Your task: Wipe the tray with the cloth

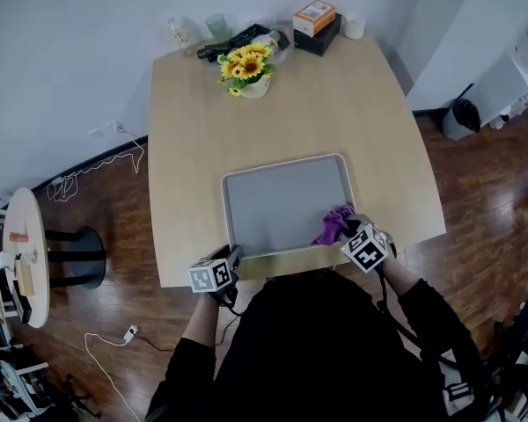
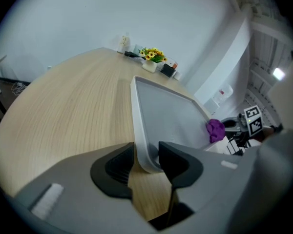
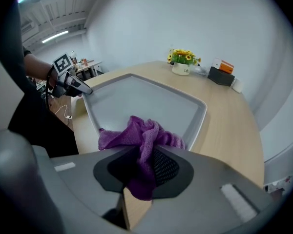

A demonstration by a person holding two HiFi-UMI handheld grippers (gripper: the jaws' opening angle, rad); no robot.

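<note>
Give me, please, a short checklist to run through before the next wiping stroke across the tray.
1. Cloth clamped in the right gripper: ok.
2. Cloth at the near right corner of the tray: ok.
3. Left gripper closed on the tray's near left rim: ok.
4. Tray lying fully on the table: ok.
5. Sunflower vase far from the tray: ok.
6. Tray surface already clean: cannot tell.

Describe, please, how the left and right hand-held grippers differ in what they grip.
The left hand-held gripper clamps the near-left corner of the tray; the right hand-held gripper clamps a bunched purple cloth. The left sits at the rim, the right over the near-right inside. Both tilt down toward the tray.
</note>
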